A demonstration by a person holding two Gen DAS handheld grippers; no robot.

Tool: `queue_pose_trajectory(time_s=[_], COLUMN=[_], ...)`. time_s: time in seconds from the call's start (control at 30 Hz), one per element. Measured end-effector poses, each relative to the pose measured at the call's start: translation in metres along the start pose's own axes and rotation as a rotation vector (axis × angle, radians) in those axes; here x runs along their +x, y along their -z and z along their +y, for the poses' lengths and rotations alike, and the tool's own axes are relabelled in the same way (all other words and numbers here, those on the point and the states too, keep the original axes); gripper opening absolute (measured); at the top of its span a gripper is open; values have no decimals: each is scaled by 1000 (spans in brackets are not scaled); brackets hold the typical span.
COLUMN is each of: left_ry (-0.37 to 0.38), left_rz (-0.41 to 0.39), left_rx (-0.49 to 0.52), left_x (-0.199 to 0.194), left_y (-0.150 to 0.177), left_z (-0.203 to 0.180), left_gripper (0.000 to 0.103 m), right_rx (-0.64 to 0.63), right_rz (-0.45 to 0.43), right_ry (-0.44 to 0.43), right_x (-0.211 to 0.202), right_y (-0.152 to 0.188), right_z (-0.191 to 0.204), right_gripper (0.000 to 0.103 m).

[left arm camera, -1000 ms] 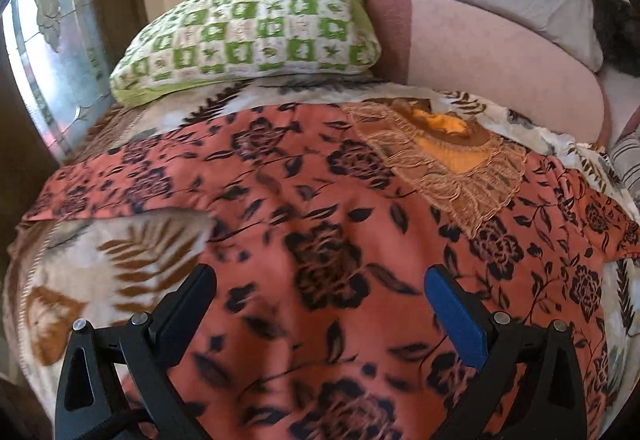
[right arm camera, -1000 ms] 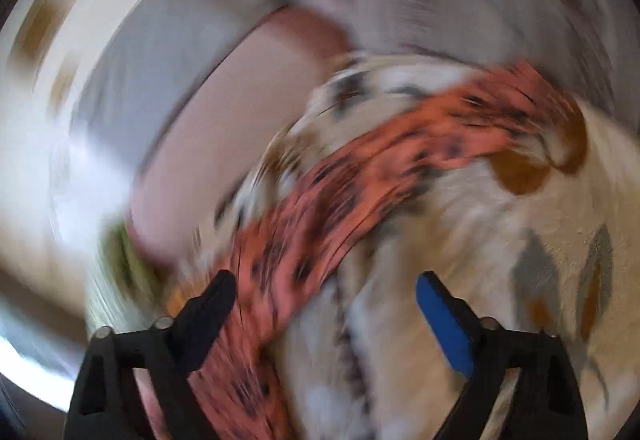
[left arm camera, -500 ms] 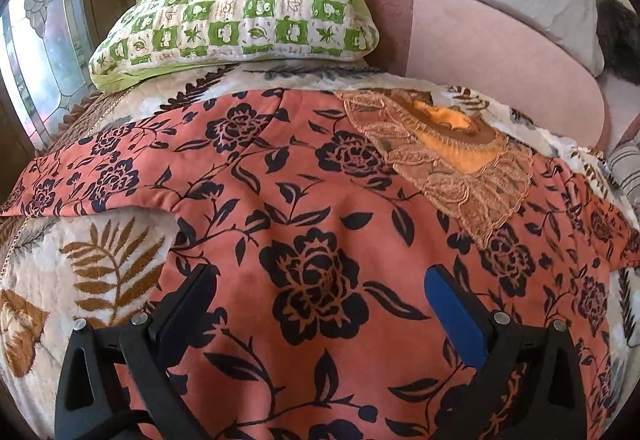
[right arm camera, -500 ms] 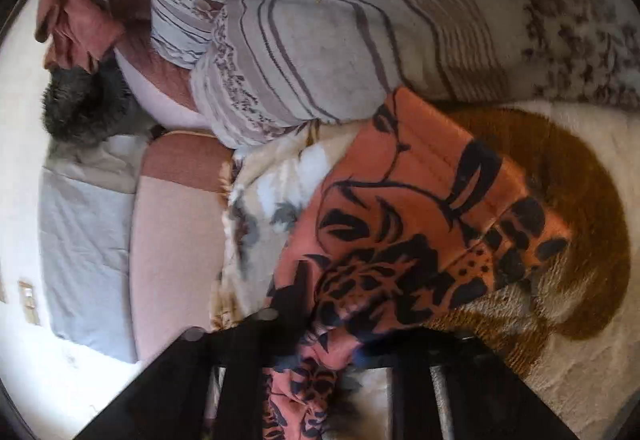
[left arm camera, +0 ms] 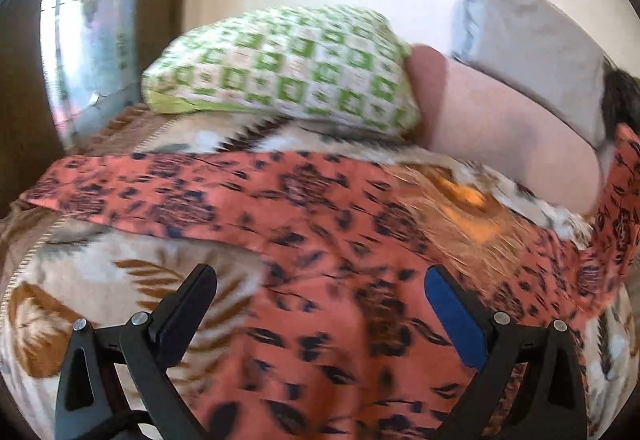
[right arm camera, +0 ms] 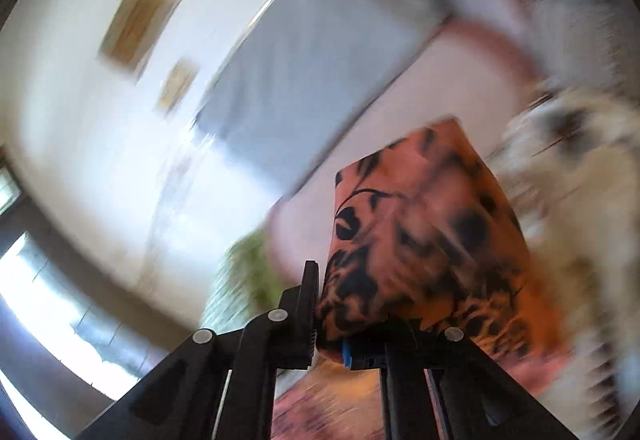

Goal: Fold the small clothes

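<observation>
An orange garment [left arm camera: 320, 240] with dark flowers and an embroidered neck lies spread on the bed, blurred by motion. My left gripper [left arm camera: 320, 276] hovers open over its lower part, with the left finger above the blanket and nothing between the pads. At the far right of the left wrist view, the sleeve [left arm camera: 620, 200] stands lifted off the bed. In the right wrist view my right gripper [right arm camera: 332, 316] is closing the last bit, its pads pressing on that sleeve [right arm camera: 420, 232], which it holds up in the air.
A green checked pillow [left arm camera: 288, 68], a pink bolster [left arm camera: 500, 128] and a grey pillow [left arm camera: 528, 52] line the head of the bed. A leaf-patterned blanket [left arm camera: 100, 280] covers it. A stained-glass window [left arm camera: 88, 40] is at the left.
My right gripper went from open to shut on the sleeve end, then swung up with it. The left gripper drew back, still open, so more wall and blanket show.
</observation>
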State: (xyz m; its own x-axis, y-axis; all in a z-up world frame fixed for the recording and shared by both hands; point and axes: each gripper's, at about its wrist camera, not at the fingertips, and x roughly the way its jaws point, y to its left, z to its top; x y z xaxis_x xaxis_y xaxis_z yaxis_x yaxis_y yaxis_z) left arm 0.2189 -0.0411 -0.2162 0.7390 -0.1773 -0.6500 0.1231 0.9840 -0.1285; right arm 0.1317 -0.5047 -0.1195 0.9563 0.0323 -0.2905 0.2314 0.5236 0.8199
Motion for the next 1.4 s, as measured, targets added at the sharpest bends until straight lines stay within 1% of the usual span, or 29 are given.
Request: queue_pose_trajectory(time_s=[0.03, 0.07, 0.1, 0.2, 0.23, 0.3, 0.33, 0.37, 0.4, 0.43, 0.47, 0.5, 0.53, 0.57, 0.63, 0.7, 0.77, 0.83, 0.9, 0.97, 1.03, 1.1, 1.17, 1.2, 1.23, 1.3, 1.33, 1.37, 1.4], left_ry=[-13, -21, -29, -70, -89, -117, -127, -134, -144, -163, -177, -191, -200, -210, -224, -239, -262, -275, -287, -289, -299, -305, -307, -306, -303, -294, -293, -290, -278], left_rz=[-3, -2, -8, -18, -13, -3, 6, 18, 26, 28, 29, 30, 33, 39, 53, 60, 60, 60, 63, 65, 61, 51, 51, 55, 59, 57, 52, 44, 36], left_rx=[-13, -31, -70, -149, -185, -232, -247, -259, -265, -267, -268, -273, -279, -288, -327, -367, -399, -424, -433, -424, -401, -381, -368, -360, -353, -332, -321, -309, -302], left_x=[-1, -1, -1, -1, 0, 4, 5, 8, 9, 11, 12, 13, 14, 15, 17, 16, 16, 15, 15, 15, 15, 15, 17, 19, 20, 22, 22, 22, 21], left_y=[-1, -3, -6, -10, -12, -13, -12, -11, -10, -9, -10, -10, -9, -9, -9, -10, -11, -11, -10, -9, -10, -12, -13, -14, -14, -15, -15, -17, -18], left_z=[8, 17, 32, 61, 74, 91, 98, 105, 111, 118, 121, 127, 132, 137, 148, 157, 165, 170, 171, 168, 163, 159, 156, 154, 153, 149, 147, 145, 143], left_gripper=[103, 103, 103, 103, 103, 103, 103, 103, 103, 103, 103, 103, 103, 103, 103, 103, 103, 103, 103, 103, 103, 103, 103, 103, 103, 103, 103, 103, 103], right_rx=[-8, -20, -27, -55, -59, -60, -67, -85, -98, -107, -110, -103, -92, -89, -121, -146, -173, -187, -146, -86, -38, 2, 88, 110, 110, 114, 103, 70, -5], right_rz=[39, 92, 119, 239, 279, 342, 377, 432, 474, 522, 571, 611, 629, 619, 611, 595, 553, 521, 515, 528, 547, 593, 662, 699, 718, 741, 744, 743, 725], right_ry=[-29, -62, -76, -105, -101, -84, -74, -44, -20, 6, 21, 19, 2, -16, -49, -77, -57, -25, -4, 8, 19, 16, -69, -128, -181, -321, -361, -374, -344], right_x=[14, 36, 48, 102, 120, 147, 158, 176, 188, 198, 206, 211, 215, 213, 209, 195, 179, 169, 165, 170, 178, 185, 197, 202, 205, 207, 208, 205, 200], right_y=[18, 43, 57, 127, 152, 192, 214, 240, 256, 273, 288, 301, 307, 309, 304, 296, 281, 269, 257, 254, 257, 270, 289, 298, 304, 307, 306, 303, 295], right_z=[20, 46, 58, 103, 115, 128, 133, 139, 138, 135, 131, 129, 124, 122, 124, 119, 114, 99, 78, 63, 50, 47, 54, 66, 79, 108, 117, 125, 131], right_gripper=[10, 10, 10, 10, 10, 10, 14, 17, 20, 32, 51, 65, 78, 79, 78, 78, 78, 78, 77, 69, 67, 66, 66, 66, 66, 66, 67, 68, 68])
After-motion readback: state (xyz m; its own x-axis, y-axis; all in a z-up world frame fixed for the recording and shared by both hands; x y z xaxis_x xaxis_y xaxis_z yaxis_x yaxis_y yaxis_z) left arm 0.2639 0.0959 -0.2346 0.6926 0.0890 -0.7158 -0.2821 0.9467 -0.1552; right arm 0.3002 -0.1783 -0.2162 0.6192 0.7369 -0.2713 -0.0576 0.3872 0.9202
